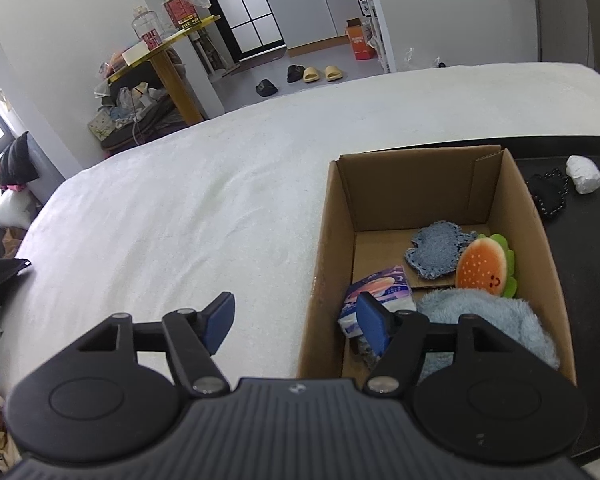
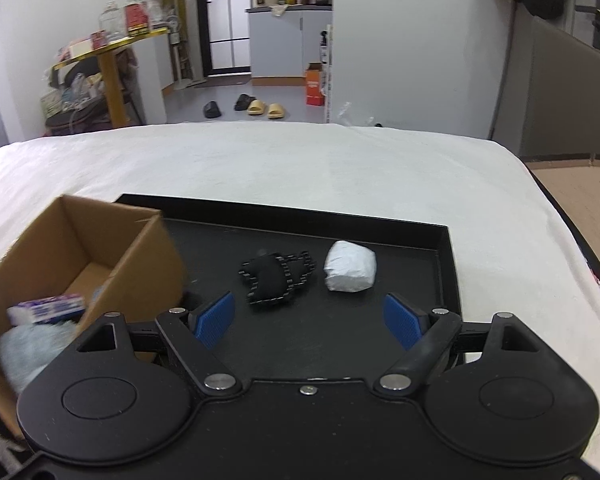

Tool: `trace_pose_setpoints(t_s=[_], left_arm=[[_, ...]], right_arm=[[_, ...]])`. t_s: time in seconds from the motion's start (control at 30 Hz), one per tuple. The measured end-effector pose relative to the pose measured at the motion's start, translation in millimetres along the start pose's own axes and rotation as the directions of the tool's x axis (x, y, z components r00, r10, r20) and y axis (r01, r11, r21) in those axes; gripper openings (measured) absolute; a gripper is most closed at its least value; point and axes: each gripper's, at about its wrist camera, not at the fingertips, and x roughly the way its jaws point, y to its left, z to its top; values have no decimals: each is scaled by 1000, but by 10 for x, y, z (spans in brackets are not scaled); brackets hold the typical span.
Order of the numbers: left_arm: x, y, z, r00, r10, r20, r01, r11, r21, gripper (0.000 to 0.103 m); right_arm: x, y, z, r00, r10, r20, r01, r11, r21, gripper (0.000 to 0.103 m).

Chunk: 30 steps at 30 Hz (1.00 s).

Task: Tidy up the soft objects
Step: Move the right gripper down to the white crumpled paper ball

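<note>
While both tools idle, two soft items await sorting beside the cardboard box [image 2: 140, 256]

Left gripper [image 1: 296, 320] is spread, empty, over the box's near-left wall; right gripper [image 2: 310, 320] is spread, empty, facing the black mitt [image 2: 276, 278] and white bundle [image 2: 350, 266] on the black tray [image 2: 440, 264] right of the box, nothing between

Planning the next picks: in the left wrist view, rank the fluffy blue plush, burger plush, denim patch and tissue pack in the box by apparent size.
1. Fluffy blue plush, clearly largest, though nearest the camera and partly hidden.
2. Denim patch and burger plush: look about alike, so unranked.
3. Tissue pack: partly behind the left gripper finger, so unsure.
</note>
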Motion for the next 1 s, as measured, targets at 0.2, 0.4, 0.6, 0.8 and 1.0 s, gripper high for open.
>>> trace_pose_setpoints(t_s=[0.2, 0.4, 0.6, 0.8, 1.0], left_arm=[[64, -34, 38, 999, 41, -10, -41, 999, 4, 67], [124, -66, 120, 997, 80, -8, -80, 997, 21, 67], [199, -92, 153, 994, 109, -15, -109, 994, 27, 67], [238, -163, 157, 992, 118, -37, -116, 992, 43, 67], [197, -200, 163, 993, 119, -28, -117, 992, 50, 67]], right_arm=[[196, -210, 54, 1000, -13, 8, 12, 996, 88, 81], [416, -279, 64, 1000, -5, 9, 4, 994, 107, 81], [604, -354, 102, 1000, -11, 25, 8, 991, 134, 79], [775, -396, 66, 1000, 15, 7, -16, 989, 147, 75], [865, -350, 89, 999, 34, 6, -34, 990, 135, 67]])
